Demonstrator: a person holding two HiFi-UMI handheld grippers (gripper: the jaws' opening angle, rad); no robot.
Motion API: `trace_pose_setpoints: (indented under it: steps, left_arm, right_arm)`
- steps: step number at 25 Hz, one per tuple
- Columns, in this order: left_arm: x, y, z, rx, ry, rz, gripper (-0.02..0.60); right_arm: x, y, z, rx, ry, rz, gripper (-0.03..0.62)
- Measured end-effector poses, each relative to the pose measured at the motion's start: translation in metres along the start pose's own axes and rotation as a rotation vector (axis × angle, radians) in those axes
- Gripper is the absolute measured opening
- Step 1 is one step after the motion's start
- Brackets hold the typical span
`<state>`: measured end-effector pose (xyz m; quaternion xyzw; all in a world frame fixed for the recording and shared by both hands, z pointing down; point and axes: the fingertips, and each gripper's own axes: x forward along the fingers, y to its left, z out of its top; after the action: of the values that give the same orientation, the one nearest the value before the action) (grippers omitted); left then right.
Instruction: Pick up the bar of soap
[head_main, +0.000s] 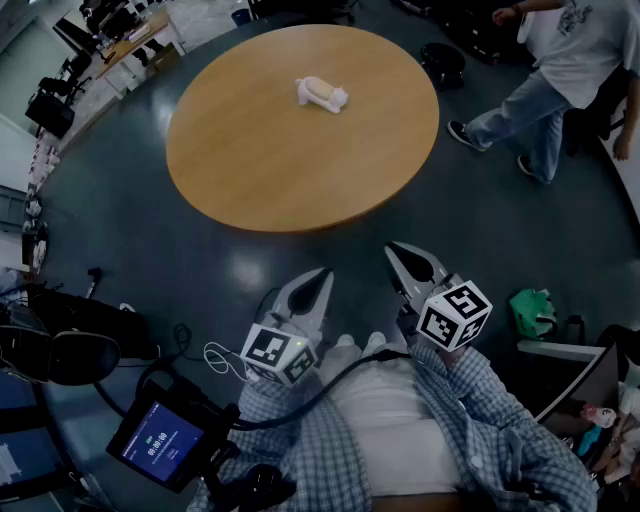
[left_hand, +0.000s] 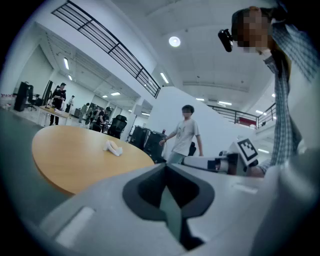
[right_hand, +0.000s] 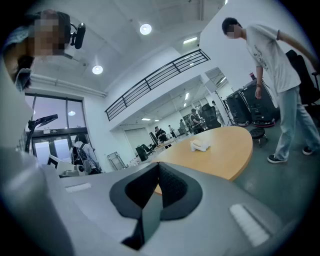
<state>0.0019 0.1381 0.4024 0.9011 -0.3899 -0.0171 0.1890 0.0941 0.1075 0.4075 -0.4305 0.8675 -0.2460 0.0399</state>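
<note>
I held both tools low against my body: the left gripper (head_main: 325, 276) and the right gripper (head_main: 393, 251) each had their jaws pressed together on nothing. The bar of soap (head_main: 320, 93), a pale rounded lump, lay well ahead of both tips, alone on the round wooden table (head_main: 250, 170). I judged the main risk to be arriving with the jaws shut, which would shove the soap across the smooth top instead of catching it (it looked slippery enough to squirt out of a shallow pinch too). A passer-by (head_main: 560, 70) ahead and to the right of the right gripper could have crossed my reach. Only the head view showed how far the soap lay from both tips. The gripper views, looking low along the jaws, confirmed that the pads met with nothing between them. The left gripper view alone caught the right gripper's marker cube (left_hand: 247, 149) just to its right.
</note>
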Motion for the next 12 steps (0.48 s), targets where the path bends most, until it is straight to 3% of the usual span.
trace_pose_setpoints:
  steps: [12]
  left_arm:
    - [0.0064, -0.0102, -0.0015, 0.004, 0.018, -0.026, -0.002]
  right_arm:
    - [-0.0046, -0.0083, -0.0017, 0.015, 0.003, -0.018, -0.005]
